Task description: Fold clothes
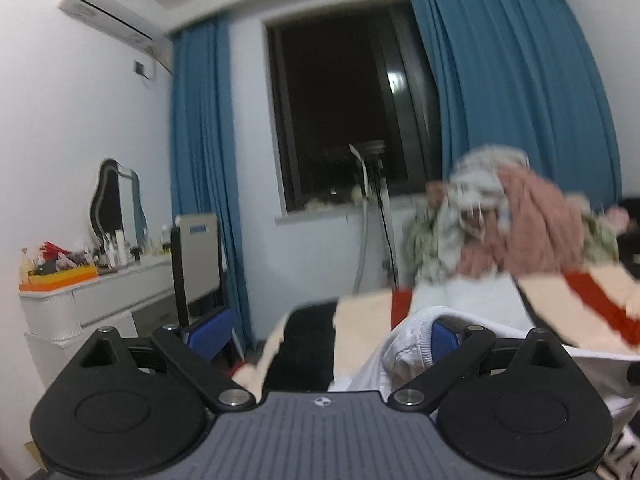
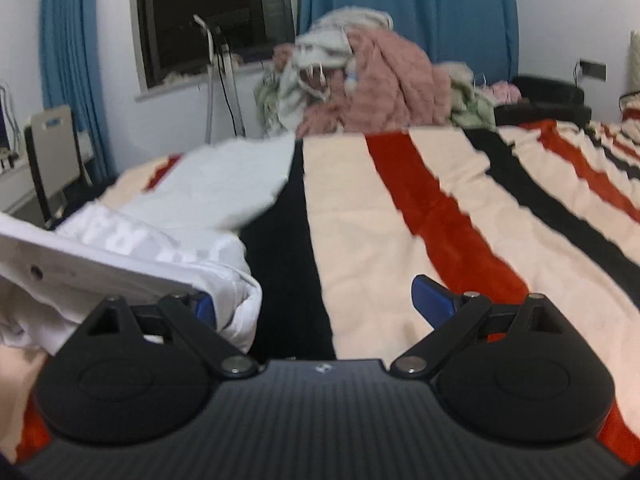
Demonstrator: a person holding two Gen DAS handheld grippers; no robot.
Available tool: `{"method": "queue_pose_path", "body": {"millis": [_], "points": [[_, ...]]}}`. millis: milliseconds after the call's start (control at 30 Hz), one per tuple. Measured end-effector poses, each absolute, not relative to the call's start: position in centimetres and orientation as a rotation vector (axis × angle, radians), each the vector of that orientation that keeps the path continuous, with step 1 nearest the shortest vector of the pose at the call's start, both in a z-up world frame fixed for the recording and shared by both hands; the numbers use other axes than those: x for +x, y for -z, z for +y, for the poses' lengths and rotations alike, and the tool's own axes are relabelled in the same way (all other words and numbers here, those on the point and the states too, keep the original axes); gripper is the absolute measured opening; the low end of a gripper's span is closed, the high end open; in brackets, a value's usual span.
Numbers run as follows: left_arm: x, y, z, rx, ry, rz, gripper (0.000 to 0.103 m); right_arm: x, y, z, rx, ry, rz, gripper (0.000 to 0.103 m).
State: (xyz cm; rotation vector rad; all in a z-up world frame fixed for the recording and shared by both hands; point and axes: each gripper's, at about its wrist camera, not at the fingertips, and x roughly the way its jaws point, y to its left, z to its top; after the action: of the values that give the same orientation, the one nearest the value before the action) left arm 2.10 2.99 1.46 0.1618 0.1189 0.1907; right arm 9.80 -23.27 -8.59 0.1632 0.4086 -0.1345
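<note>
Fuzzy striped blanket (image 2: 400, 208) – smooth white cotton garment (image 2: 216, 184) – matt black plastic gripper (image 2: 316, 304).

- Left wrist view: low over the bed's near corner, facing almost level toward the dark window (image 1: 340, 120) and the dressing table (image 1: 100, 292) at left.
- Right wrist view: close above the striped blanket (image 2: 380, 208), tilted down along the bed.
- Shared: window, blue curtains (image 2: 408, 12), clothes pile (image 1: 512, 220) and white garment (image 2: 224, 184).
</note>
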Motion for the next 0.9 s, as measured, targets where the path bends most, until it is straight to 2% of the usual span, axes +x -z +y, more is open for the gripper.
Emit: {"method": "queue_pose_path", "body": {"millis": [100, 200, 367, 467, 633, 900], "points": [[1.9, -1.3, 2.6, 0.173, -0.190, 0.143, 0.103, 8.4, 7.3, -23.8, 0.167, 0.181, 0.275, 0.095], [2.6, 0.4, 1.5, 0.260, -0.200, 0.243, 0.103, 7.2, 6.1, -24.4, 0.163, 0.231, 0.155, 0.095], [3.8, 3.2, 0.9, 0.374, -0.271, 0.394, 0.103, 5.7, 5.3, -23.9, 0.100, 0.263, 0.110, 0.095], [2.9, 2.1, 1.7, 0.332, -0.265, 0.384, 0.103, 4.5, 3.6, -23.5, 0.054, 0.268, 0.082, 0.095], [-0.8, -7.2, 3.8, 0.131, -0.269, 0.164, 0.103, 1.9, -4.4, -23.6, 0.027, 0.243, -0.029, 0.095], [-7.9, -28.8, 2.3, 0.056, -0.220, -0.224, 0.103, -3.7, -25.8, -26.1, 0.061, 0.194, -0.260, 0.095]]}}
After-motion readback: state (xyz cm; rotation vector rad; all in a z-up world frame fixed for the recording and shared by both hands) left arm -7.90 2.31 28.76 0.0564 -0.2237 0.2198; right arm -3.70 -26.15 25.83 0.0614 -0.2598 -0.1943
